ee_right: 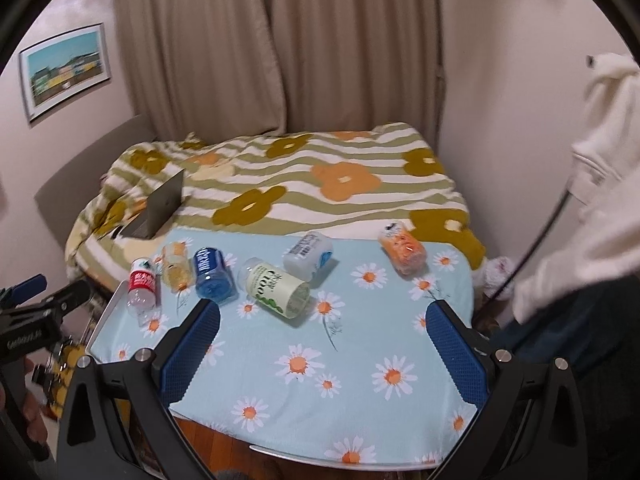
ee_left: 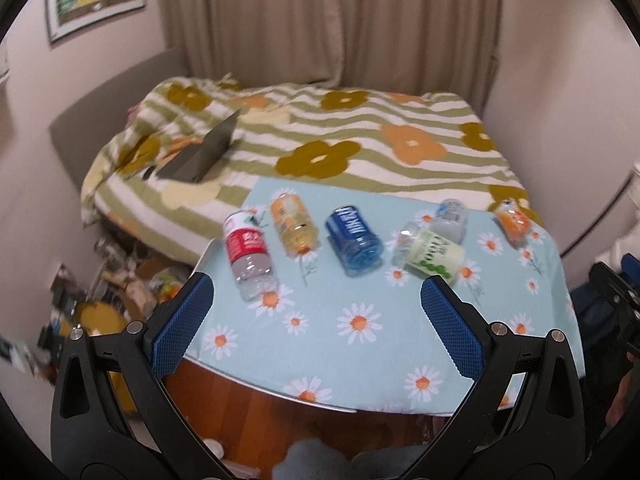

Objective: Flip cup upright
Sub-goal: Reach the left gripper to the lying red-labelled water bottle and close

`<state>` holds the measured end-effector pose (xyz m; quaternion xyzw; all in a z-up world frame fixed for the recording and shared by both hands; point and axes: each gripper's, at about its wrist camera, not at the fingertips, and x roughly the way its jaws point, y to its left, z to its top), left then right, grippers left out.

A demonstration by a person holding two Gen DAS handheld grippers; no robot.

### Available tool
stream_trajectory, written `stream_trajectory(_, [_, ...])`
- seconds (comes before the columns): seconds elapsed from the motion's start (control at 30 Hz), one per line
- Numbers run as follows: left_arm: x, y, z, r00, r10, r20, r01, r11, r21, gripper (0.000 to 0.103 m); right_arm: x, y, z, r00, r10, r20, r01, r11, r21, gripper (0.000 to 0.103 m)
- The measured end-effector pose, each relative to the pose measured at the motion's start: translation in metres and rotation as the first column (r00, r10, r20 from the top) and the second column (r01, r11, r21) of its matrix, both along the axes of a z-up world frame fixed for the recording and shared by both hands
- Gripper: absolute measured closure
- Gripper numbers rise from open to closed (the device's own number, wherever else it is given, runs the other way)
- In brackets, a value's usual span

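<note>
A laptop (ee_right: 158, 210) (half open, perhaps) sits on the flowered bedspread (ee_right: 320, 184) below beige curtains (ee_right: 280, 40)

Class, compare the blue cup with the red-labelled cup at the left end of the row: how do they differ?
The blue cup is tinted deep blue all through, while the red-labelled cup is clear with a red band. The blue cup looks shorter and stubbier; the red-labelled one looks longer and slimmer. The red-labelled cup lies near the left edge of the table; the blue cup lies nearer the middle. Both lie on their sides on the daisy cloth, untouched.
</note>
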<state>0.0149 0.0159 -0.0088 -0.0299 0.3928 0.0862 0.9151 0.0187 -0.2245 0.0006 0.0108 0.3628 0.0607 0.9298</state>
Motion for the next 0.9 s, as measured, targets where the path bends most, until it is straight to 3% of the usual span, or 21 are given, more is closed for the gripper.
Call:
stream_trajectory(0.1, [0.013, 0.015, -0.014, 0.998, 0.053, -0.038, -0.054, 0.998, -0.024, 0.000, 0.010, 0.003, -0.009, 0.999, 0.047, 0.003, -0.047, 0.999, -0.002, 0.000])
stream_trajectory(0.37, [0.066, 0.075, -0.056, 0.977, 0.136, -0.163, -0.150, 0.985, -0.081, 0.000, 0.051, 0.030, -0.037, 0.994, 0.067, -0.086, -0.068, 0.998, -0.005, 0.000])
stream_trajectory(0.67, [0.131, 0.127, -0.124, 0.933, 0.141, -0.331, -0.191, 0.974, -0.124, 0.000, 0.103, 0.067, -0.077, 0.978, 0.036, -0.204, -0.038, 0.999, -0.010, 0.000])
stream_trajectory(0.9, [0.159, 0.143, -0.172, 0.896, 0.118, -0.428, -0.201, 0.967, -0.156, 0.000, 0.133, 0.097, -0.106, 0.962, 0.033, -0.270, -0.042, 0.999, -0.026, 0.000])
